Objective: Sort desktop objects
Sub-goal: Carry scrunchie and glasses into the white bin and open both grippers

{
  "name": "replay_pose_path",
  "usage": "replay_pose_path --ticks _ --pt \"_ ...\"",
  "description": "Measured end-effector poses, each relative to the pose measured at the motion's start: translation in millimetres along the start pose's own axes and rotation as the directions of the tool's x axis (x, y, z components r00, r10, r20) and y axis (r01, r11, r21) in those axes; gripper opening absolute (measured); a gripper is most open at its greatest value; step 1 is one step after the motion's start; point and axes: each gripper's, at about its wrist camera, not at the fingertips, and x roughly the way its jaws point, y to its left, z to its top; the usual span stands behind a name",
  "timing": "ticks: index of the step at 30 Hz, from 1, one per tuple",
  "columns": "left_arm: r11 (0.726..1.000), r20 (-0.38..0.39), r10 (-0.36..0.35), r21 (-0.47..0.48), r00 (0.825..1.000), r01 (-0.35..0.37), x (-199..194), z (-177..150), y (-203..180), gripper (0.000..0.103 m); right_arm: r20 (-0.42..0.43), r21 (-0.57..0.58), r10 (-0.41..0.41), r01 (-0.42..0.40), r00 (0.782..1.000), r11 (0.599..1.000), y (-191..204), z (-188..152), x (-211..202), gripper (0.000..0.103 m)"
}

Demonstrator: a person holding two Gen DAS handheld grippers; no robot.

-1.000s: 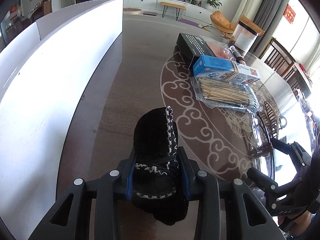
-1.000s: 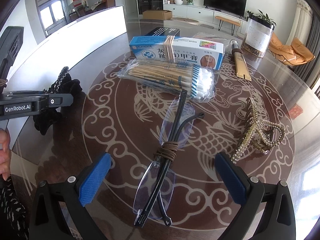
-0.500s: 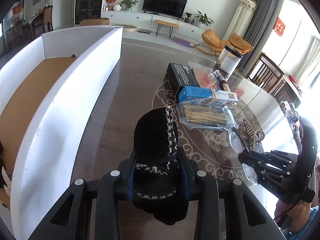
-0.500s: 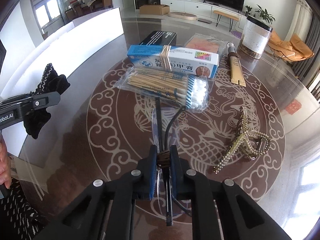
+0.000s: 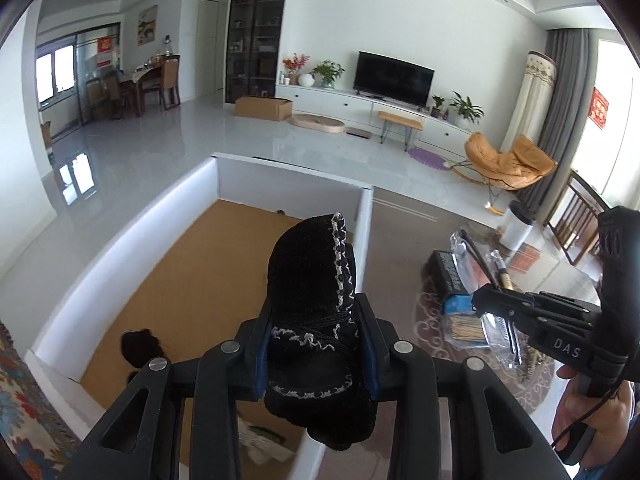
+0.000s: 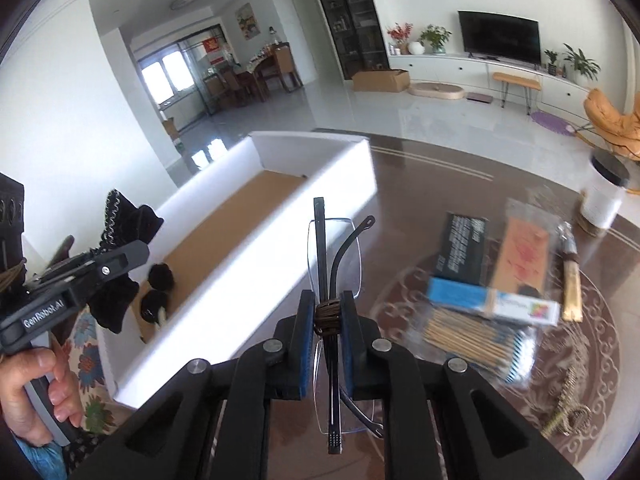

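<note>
Both clamped: left gripper (image 5: pixel 316 344) on black hair tie (image 5: pixel 316 320); right gripper (image 6: pixel 326 332) on folded glasses (image 6: pixel 334 264); table items blurred.

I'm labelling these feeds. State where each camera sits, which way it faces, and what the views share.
Left wrist: on the left gripper, looking down along its fingers, shut on a black scrunchie, over the white box; the right gripper shows at right.
Right wrist: on the right gripper, fingers shut on folded glasses, facing table and box; a hand shows at left.
Shared: box, scrunchie, glasses, television.
</note>
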Motion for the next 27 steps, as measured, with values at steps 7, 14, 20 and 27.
replay_pose_path --ticks 7,14,20,27 --pt "0.987 -0.164 0.114 -0.098 0.98 -0.131 54 -16 100 0.036 -0.049 -0.089 0.188 -0.192 0.981 0.977 116 54 105 0.013" --pt "0.973 -0.321 0.146 -0.125 0.936 -0.194 105 -32 120 0.044 -0.24 -0.069 0.131 -0.151 0.962 0.986 148 43 215 0.05" --pt "0.956 -0.235 0.263 -0.069 0.936 -0.286 92 -30 104 0.087 -0.135 -0.096 0.154 -0.167 0.979 0.981 143 43 190 0.094" --pt "0.989 -0.045 0.116 -0.087 0.992 -0.12 22 3 33 0.087 0.086 -0.14 0.072 -0.06 0.994 0.988 86 0 84 0.101"
